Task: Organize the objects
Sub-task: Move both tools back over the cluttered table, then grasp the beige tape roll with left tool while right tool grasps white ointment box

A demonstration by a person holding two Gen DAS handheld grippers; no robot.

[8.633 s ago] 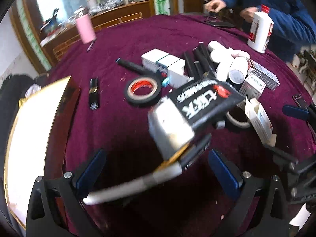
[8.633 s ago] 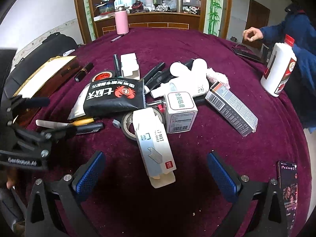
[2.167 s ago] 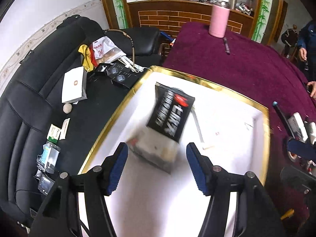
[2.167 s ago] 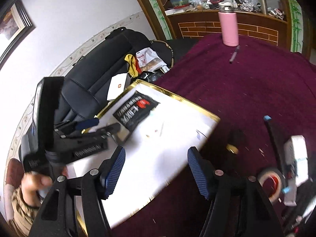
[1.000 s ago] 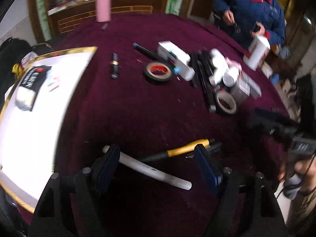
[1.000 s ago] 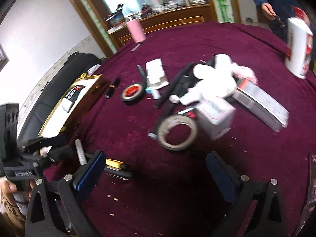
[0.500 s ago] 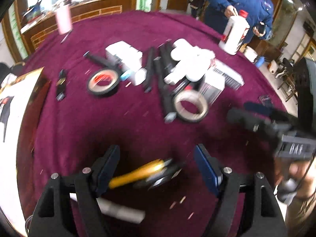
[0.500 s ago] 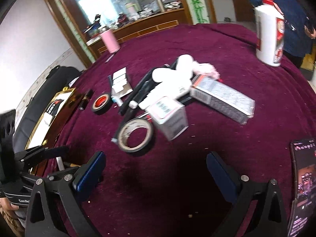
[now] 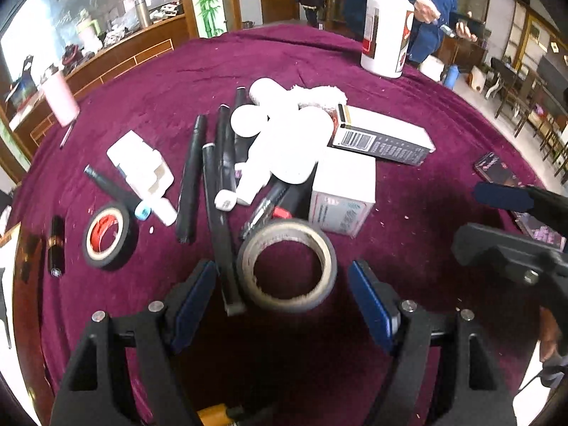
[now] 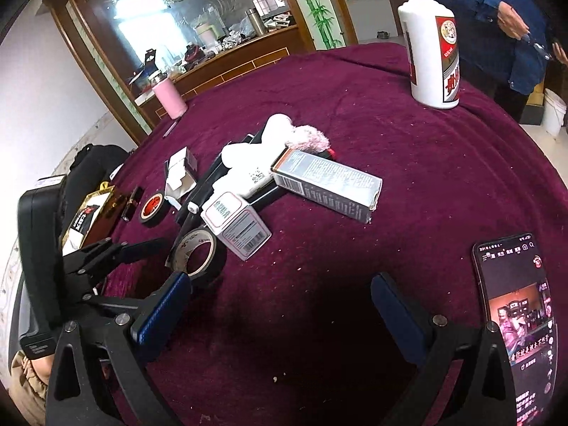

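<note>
1. Left wrist view: left claw stands wide open astride a grey tape roll on the table, pads not touching it.
2. Right claw is open and empty.
3. Two tape rolls: grey, and black with red core.
4. Two boxes just beyond.

My right gripper spread, empty, over maroon tablecloth. Ahead I see: tape roll, white carton, silver box, white bottle. Lit phone right.

phone screen text (blurred), probably unreadable
</note>
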